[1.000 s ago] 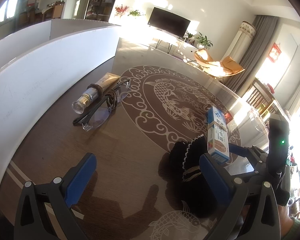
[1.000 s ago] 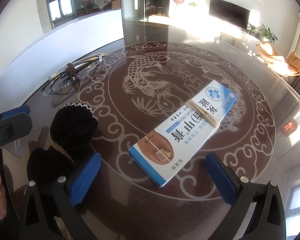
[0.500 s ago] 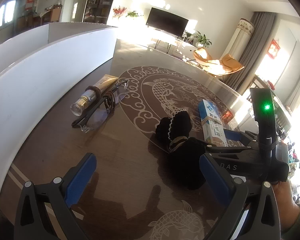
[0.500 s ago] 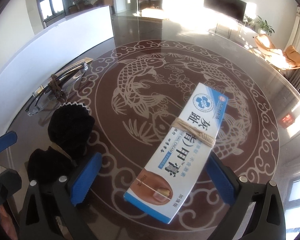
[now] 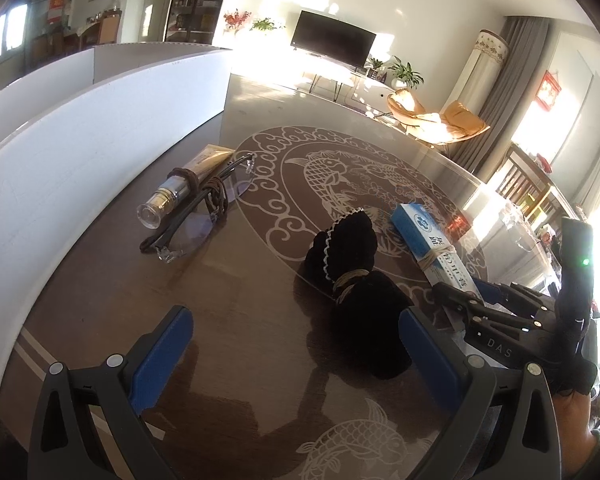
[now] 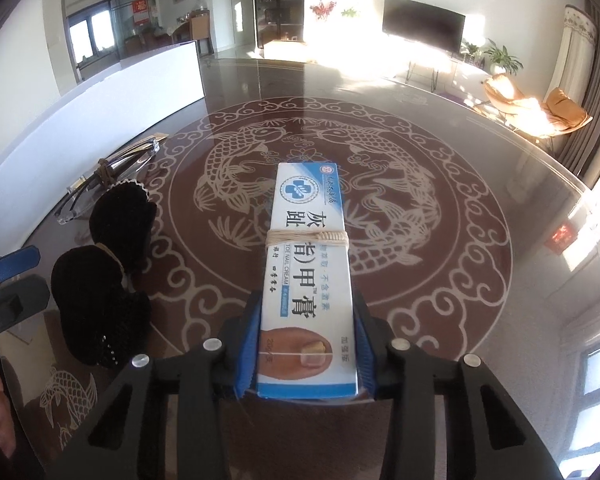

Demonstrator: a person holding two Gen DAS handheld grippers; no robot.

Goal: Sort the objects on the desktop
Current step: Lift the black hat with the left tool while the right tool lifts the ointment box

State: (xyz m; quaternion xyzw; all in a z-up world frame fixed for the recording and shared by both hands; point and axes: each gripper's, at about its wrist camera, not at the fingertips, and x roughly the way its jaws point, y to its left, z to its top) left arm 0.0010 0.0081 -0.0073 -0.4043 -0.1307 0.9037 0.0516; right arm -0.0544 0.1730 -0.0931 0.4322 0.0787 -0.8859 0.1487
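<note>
The right gripper has the blue and white box between its jaws, and the jaws are closing on it.

The blue pads touch both long sides of the box at its near end. The rest of the box sticks out ahead of the jaws over the table, with string tied round its middle. The left gripper has its jaws wide open with nothing in them. Just ahead of its right jaw lies a black cloth bundle on the table. Farther ahead of its left jaw lie glasses, touching a gold tube. Behind those stands a white board.
</note>
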